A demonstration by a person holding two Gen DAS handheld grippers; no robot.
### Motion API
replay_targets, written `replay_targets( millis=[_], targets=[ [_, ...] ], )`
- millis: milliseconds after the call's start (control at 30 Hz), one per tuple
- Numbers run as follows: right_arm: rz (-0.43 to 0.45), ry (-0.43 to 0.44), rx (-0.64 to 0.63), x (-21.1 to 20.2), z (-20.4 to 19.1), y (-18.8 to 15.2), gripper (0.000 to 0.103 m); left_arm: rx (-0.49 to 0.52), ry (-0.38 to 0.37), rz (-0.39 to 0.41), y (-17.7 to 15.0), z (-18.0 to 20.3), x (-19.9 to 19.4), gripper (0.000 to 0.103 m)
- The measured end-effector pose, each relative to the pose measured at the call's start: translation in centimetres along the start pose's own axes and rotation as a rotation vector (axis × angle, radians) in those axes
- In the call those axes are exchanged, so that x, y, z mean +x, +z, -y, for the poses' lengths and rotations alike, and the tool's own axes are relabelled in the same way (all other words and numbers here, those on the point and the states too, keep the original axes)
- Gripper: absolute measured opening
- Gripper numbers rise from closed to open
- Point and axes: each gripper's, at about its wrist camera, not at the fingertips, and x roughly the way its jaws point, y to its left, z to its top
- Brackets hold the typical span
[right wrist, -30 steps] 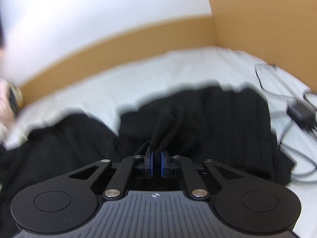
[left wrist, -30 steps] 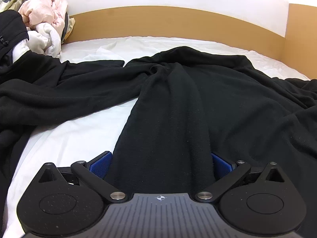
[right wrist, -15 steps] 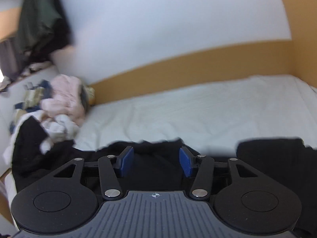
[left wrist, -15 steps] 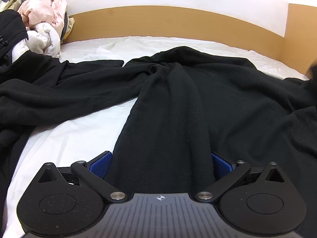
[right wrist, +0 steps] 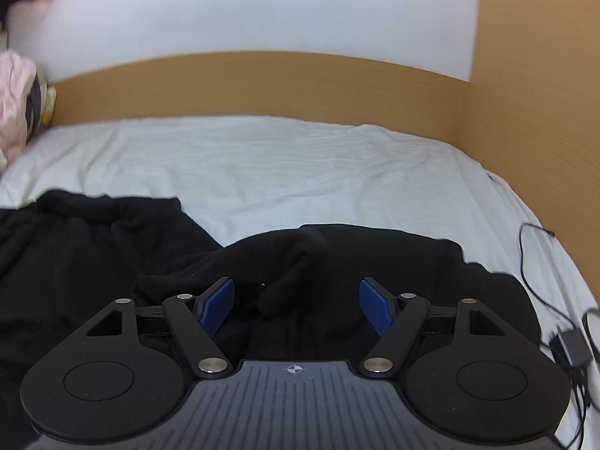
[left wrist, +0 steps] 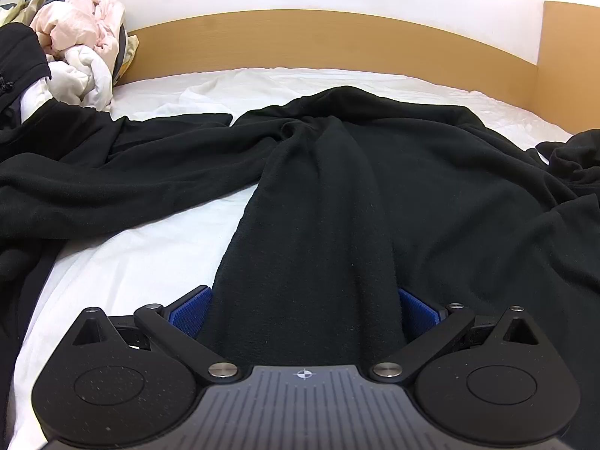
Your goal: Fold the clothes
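The black fleece garment point(left wrist: 337, 195) is sprawled across the bed point(left wrist: 142, 262); it looks soft, floppy and fairly thick, so I'd grab hems or sleeve ends. The left gripper point(left wrist: 303, 315) is spread wide with a broad fold between its pads, though I can't tell if they're pinching. The right gripper point(right wrist: 296, 305) is opening above bunched cloth, holding nothing.

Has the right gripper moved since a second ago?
Yes. The right gripper has swung: the wooden corner first slid from upper middle to the far right, then partway back. Its jaws, previously pinching the black garment, are opening above it.

White-sheeted bed point(left wrist: 157, 262): black garment point(left wrist: 337, 206), clothes pile point(left wrist: 75, 48), prob. charger cable point(right wrist: 562, 337).
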Motion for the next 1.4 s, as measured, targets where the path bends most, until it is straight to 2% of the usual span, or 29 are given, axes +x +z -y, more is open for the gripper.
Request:
replay_targets(
  millis=[33,67,100,133,200,267,333,367,433,500,633,767,833,900,933,967,1000,1033,1067,1100,1133,1233,1300,1400],
  targets=[
    [-0.027,-0.016,-0.006,1.1,-0.3,0.1,0.075,0.004,0.002,-0.001,0.0,0.1,0.0,0.102],
    [-0.059,-0.037,-0.008,2.3,-0.4,0.2,0.061,0.006,0.002,-0.001,0.0,0.1,0.1,0.102],
    [-0.09,-0.057,-0.009,3.5,-0.6,0.2,0.037,0.007,0.002,-0.001,0.0,0.1,0.1,0.102],
    [-0.1,-0.081,-0.023,3.9,-0.8,0.2,0.008,0.007,0.0,-0.001,0.0,0.1,0.1,0.102],
    [-0.04,-0.15,-0.072,2.5,-0.6,0.4,0.007,0.001,-0.005,0.001,0.0,-0.1,0.0,0.102],
    [0.07,-0.275,-0.098,-0.9,1.8,1.3,0.007,-0.003,-0.008,0.003,0.0,-0.1,0.0,0.102],
    [0.174,-0.415,-0.024,-5.1,5.3,2.6,0.007,-0.007,-0.011,0.004,0.1,-0.1,0.0,0.102],
    [0.199,-0.473,0.013,-7.0,7.1,3.1,0.007,-0.008,-0.011,0.005,0.1,-0.1,0.1,0.102],
    [0.209,-0.576,0.052,-10.3,10.3,3.7,0.007,-0.008,-0.012,0.005,0.1,-0.1,0.1,0.102],
    [0.197,-0.656,0.032,-12.8,12.3,3.5,0.007,-0.006,-0.01,0.005,0.2,0.0,0.1,0.102],
    [0.121,-0.728,0.021,-15.6,15.1,1.1,0.007,-0.005,-0.009,0.004,0.2,0.0,0.2,0.102],
    [-0.026,-0.674,0.127,-15.7,17.5,-3.7,0.007,0.0,-0.005,0.002,0.2,0.2,0.3,0.102],
    [-0.144,-0.585,0.128,-14.7,17.5,-6.5,0.008,-0.001,-0.007,0.003,0.2,0.1,0.3,0.102],
    [-0.239,-0.456,0.113,-13.8,16.8,-8.6,0.013,-0.001,-0.008,0.003,0.2,0.1,0.3,0.102],
    [-0.26,-0.402,0.102,-13.6,16.1,-9.1,0.025,-0.001,-0.009,0.004,0.2,0.1,0.2,0.102],
    [-0.231,-0.374,0.082,-13.9,15.3,-9.2,0.04,-0.003,-0.011,0.005,0.2,0.1,0.2,0.102],
    [-0.17,-0.362,0.056,-14.5,14.4,-8.9,0.048,-0.005,-0.013,0.005,0.2,0.1,0.2,0.102],
    [-0.099,-0.355,0.021,-15.0,13.4,-8.1,0.063,-0.005,-0.013,0.006,0.2,0.1,0.2,0.102],
    [-0.044,-0.346,-0.024,-15.3,12.4,-7.1,0.072,-0.004,-0.013,0.005,0.2,0.1,0.2,0.102],
    [-0.004,-0.334,-0.071,-15.5,11.3,-6.3,0.073,-0.002,-0.011,0.004,0.2,0.2,0.2,0.102],
    [-0.008,-0.291,-0.125,-14.9,10.3,-5.5,0.073,0.003,-0.007,0.002,0.2,0.3,0.2,0.102],
    [-0.107,-0.119,-0.303,-11.6,7.0,-3.2,0.073,0.02,0.002,-0.002,0.2,0.6,0.3,0.102],
    [-0.178,-0.09,-0.387,-9.1,5.3,-2.4,0.072,0.021,0.002,-0.002,0.2,0.6,0.3,0.102],
    [-0.251,-0.097,-0.406,-6.2,4.5,-1.2,0.07,0.012,-0.006,0.0,0.2,0.4,0.2,0.102]
  ],
)
